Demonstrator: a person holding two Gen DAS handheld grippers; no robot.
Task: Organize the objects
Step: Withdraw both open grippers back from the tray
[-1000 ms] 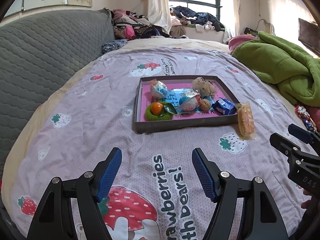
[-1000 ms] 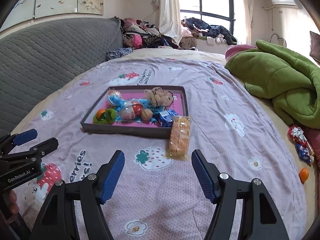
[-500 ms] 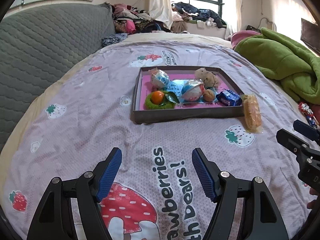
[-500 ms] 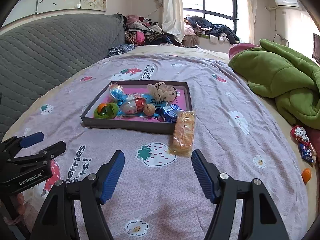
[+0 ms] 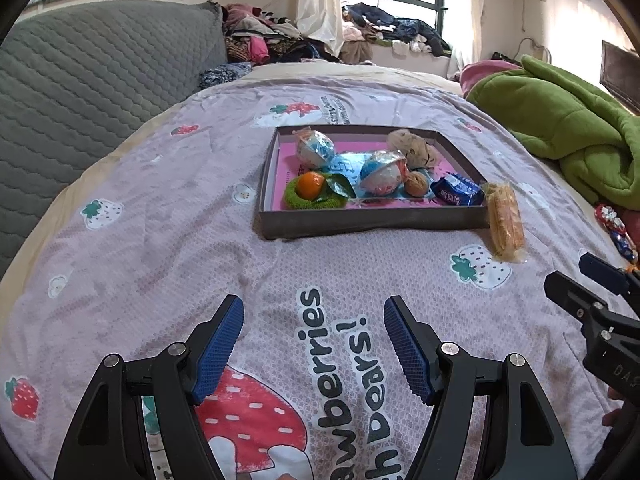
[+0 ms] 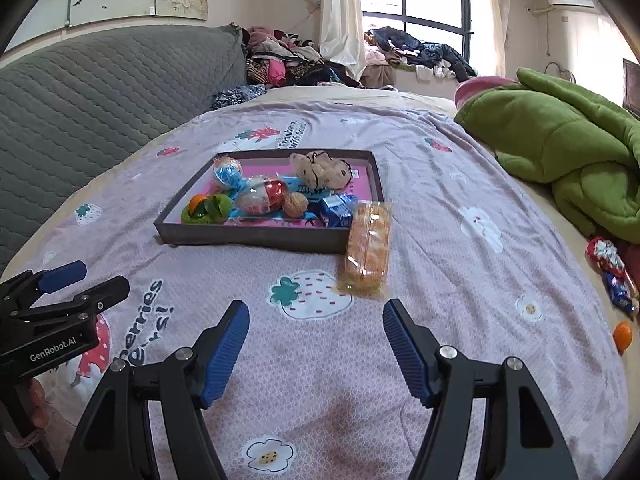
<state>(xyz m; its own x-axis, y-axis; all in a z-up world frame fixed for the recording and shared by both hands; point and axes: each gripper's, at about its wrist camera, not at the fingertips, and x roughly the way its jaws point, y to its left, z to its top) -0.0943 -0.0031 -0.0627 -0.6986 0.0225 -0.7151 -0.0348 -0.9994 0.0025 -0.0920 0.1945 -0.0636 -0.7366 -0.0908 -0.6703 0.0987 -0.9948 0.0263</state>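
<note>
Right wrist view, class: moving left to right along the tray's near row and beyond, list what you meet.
Orange in green ring → red-and-white egg → walnut → blue packet → wrapped cake, propped on the tray corner → loose orange.

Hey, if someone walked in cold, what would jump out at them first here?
The dark tray mid-bed, crowded with wrapped snacks, a walnut and a plush toy. A wrapped cake bar lies on the strawberry bedspread, its far end against the tray's right corner. Both claws, left and right, hover open in front.
</note>
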